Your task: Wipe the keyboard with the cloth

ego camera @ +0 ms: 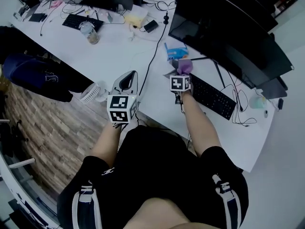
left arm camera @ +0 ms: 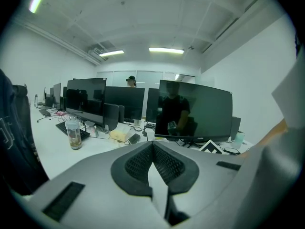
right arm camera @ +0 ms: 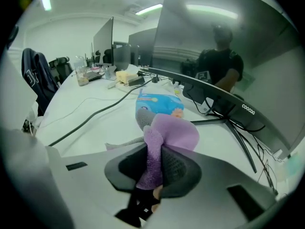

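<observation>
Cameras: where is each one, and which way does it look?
Head view: on the person's head, looking steeply down at desk and keyboard; shows forearms, lap, left gripper, right gripper.
Left gripper view: on the left gripper, facing monitors across the desk; shows its shut, empty jaws.
Right gripper view: on the right gripper, facing along the desk; shows jaws shut on purple cloth.
Shared: head and right gripper views both show cloth and blue packet.

A white desk carries a large dark monitor, a blue packet near its stand, and a clear bottle farther off. A black cable crosses it. Below, on the floor, is a small white fan, near a dark jacket.
</observation>
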